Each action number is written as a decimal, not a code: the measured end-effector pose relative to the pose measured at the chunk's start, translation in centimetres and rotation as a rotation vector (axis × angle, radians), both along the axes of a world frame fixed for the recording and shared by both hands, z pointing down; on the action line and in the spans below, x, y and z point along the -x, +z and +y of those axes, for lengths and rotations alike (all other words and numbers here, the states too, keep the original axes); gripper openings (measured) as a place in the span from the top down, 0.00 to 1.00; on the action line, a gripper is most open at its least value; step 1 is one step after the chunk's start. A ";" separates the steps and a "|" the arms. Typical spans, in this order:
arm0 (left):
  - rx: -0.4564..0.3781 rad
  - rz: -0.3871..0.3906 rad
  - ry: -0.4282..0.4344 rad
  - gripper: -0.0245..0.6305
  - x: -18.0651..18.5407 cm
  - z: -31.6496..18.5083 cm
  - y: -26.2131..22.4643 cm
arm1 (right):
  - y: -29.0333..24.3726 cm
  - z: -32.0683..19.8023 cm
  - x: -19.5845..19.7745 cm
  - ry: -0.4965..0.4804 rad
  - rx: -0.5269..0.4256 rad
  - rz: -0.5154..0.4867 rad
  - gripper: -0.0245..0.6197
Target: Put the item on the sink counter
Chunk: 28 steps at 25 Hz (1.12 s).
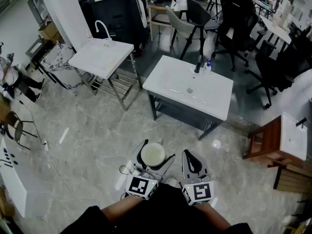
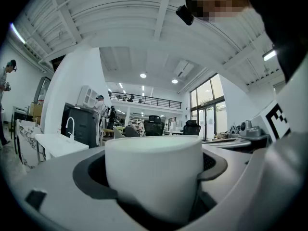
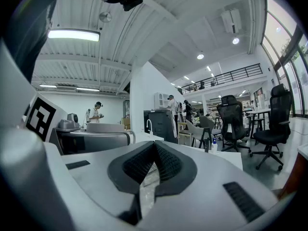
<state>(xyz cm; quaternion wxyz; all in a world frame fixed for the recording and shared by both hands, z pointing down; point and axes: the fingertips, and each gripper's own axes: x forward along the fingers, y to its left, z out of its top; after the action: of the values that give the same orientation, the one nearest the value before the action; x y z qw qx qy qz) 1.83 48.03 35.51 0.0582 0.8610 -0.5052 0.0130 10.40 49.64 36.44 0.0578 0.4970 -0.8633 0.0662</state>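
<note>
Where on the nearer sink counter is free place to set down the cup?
The sink counter is bare left of the drain, along the front edge, and at the right end. Only the back edge is crowded, around the faucet and small bottle.

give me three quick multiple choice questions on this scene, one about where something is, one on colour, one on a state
1. Where is the cup? A in a drawer; B between the left tongs; C on a shelf.
2. What colour is the cup? A red; B black; C white.
3. How are the right tongs? A closed, empty; B wide open; C gripping a spoon.
Answers: 1 B, the left gripper view shows it clamped there. 2 C, it looks plain white in both views. 3 A, the tips meet with nothing between.
</note>
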 end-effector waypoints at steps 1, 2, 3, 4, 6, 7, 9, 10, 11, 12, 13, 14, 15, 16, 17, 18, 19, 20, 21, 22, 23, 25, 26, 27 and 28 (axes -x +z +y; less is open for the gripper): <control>-0.003 -0.001 -0.003 0.27 -0.1 0.1 0.0 | 0.0 0.1 -0.1 -0.002 -0.001 -0.002 0.91; -0.007 -0.002 -0.005 0.27 -0.2 0.2 0.0 | 0.0 0.3 -0.2 -0.007 -0.002 -0.005 0.91; -0.012 -0.001 -0.007 0.27 -0.2 0.3 -0.1 | 0.0 0.4 -0.3 -0.013 -0.003 -0.012 0.91; -0.020 0.001 -0.010 0.27 -0.3 0.4 -0.2 | 0.0 0.6 -0.3 -0.020 -0.004 -0.026 0.91; -0.033 0.003 -0.027 0.27 0.1 0.6 -0.4 | 0.1 0.8 -0.5 -0.034 0.001 -0.066 0.91; -0.037 0.000 -0.040 0.27 0.4 0.6 -0.4 | 0.3 0.9 -0.6 -0.036 0.007 -0.083 0.91; -0.037 -0.010 -0.064 0.27 1.3 0.4 -0.2 | 0.9 0.7 -0.8 -0.026 0.023 -0.099 0.91; -0.031 -0.016 -0.073 0.27 1.7 0.2 0.1 | 1.2 0.6 -0.9 -0.019 0.032 -0.105 0.91; -0.025 -0.021 -0.079 0.27 2.1 0.0 0.4 | 1.6 0.4 -1.0 -0.012 0.040 -0.108 0.91; -0.020 -0.024 -0.082 0.27 2.3 -0.3 0.7 | 1.9 0.2 -1.1 -0.008 0.045 -0.107 0.91; -0.018 -0.027 -0.081 0.27 2.5 -0.7 0.9 | 2.3 -0.1 -1.1 -0.005 0.049 -0.105 0.91; -0.018 -0.029 -0.077 0.27 2.6 -1.1 1.2 | 2.7 -0.5 -1.2 0.000 0.053 -0.102 0.91; -0.018 -0.030 -0.071 0.27 2.6 -1.7 1.5 | 3.1 -1.0 -1.1 0.006 0.059 -0.101 0.91; -0.018 -0.030 -0.062 0.27 2.6 -2.4 1.8 | 3.5 -1.5 -1.0 0.013 0.065 -0.101 0.91; -0.019 -0.030 -0.052 0.27 2.6 -3.1 2.0 | 3.8 -2.1 -0.9 0.020 0.070 -0.100 0.91; -0.019 -0.029 -0.042 0.27 2.6 -3.9 2.2 | 4.0 -2.7 -0.7 0.026 0.074 -0.098 0.91; -0.017 -0.027 -0.031 0.27 2.6 -4.7 2.4 | 4.1 -3.3 -0.4 0.033 0.076 -0.094 0.91; -0.015 -0.025 -0.020 0.27 2.7 -5.5 2.6 | 4.1 -4.0 -0.2 0.040 0.076 -0.089 0.91; -0.013 -0.022 -0.009 0.27 2.8 -6.4 2.7 | 4.1 -4.7 0.1 0.047 0.076 -0.083 0.91; -0.014 -0.021 0.002 0.27 2.9 -7.4 2.8 | 4.0 -5.5 0.4 0.053 0.074 -0.076 0.91; -0.018 -0.022 0.012 0.27 3.1 -8.5 2.9 | 4.0 -6.5 0.7 0.059 0.072 -0.069 0.91; -0.020 -0.022 0.027 0.27 3.8 -11.1 3.1 | 3.9 -8.8 1.4 0.074 0.067 -0.057 0.91; -0.015 -0.020 0.033 0.27 4.1 -12.5 3.1 | 3.9 -10.1 1.7 0.084 0.066 -0.050 0.91; -0.009 -0.016 0.041 0.27 4.4 -13.9 3.1 | 3.9 -11.6 2.0 0.096 0.066 -0.042 0.91; -0.007 -0.010 0.052 0.27 4.6 -15.3 2.9 | 3.8 -13.0 2.5 0.107 0.066 -0.034 0.91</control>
<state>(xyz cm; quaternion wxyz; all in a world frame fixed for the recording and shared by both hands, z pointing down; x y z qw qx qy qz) -2.77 32.72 38.43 0.0524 0.8740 -0.4828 0.0170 7.94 36.66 40.21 0.0558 0.5389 -0.8338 0.1061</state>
